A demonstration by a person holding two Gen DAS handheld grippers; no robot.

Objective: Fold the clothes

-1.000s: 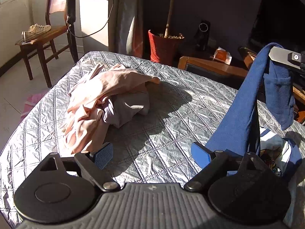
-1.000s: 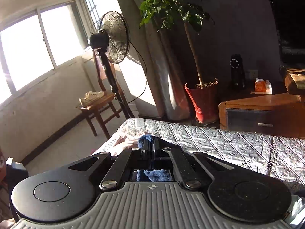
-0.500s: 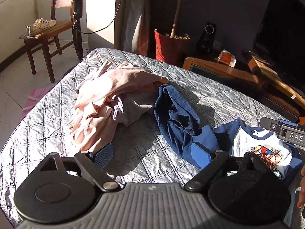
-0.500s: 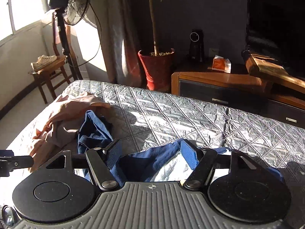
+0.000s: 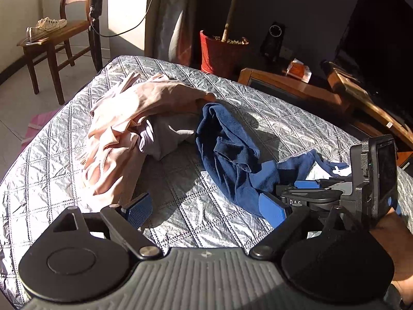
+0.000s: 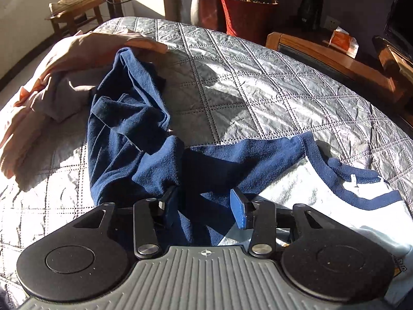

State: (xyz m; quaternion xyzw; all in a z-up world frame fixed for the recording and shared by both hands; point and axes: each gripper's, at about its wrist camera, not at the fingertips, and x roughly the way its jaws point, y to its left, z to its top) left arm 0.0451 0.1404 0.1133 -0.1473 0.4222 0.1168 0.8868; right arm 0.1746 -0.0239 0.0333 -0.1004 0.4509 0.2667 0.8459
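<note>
Down at the near edge, the left gripper (image 5: 205, 208) hangs low over the bed (image 5: 185, 193) with its blue ribbed pads spread wide and nothing between them. Just beside it, the right gripper (image 6: 204, 205) sits over the navy-and-white shirt (image 6: 144, 139), fingers parted; navy cloth lies between them, but neither pad visibly presses it. A hand (image 5: 395, 242) wraps the right tool's handle in the left wrist view.

The bed cover is silver-grey, quilted in diamonds, crinkled like foil and shining hard in low sun. On it, the shirt lies rumpled: a soft fleecy navy sleeve bunched in thick folds toward the bed's far left, a white body with navy ribbed collar at the near right. Touching the sleeve's far end, a heap of peach and pale grey garments (image 5: 124, 129) slumps in thin smooth folds.

Beyond the bed's far edge stands a red plant pot (image 6: 246, 15) with a bare trunk, beside it a low wooden cabinet (image 6: 322, 56) carrying an orange packet (image 6: 344, 41). Farther left of the bed, a wooden chair (image 5: 51, 44) holds pale sneakers (image 5: 45, 25), a fan stand (image 5: 94, 18) next to it, curtains behind.
</note>
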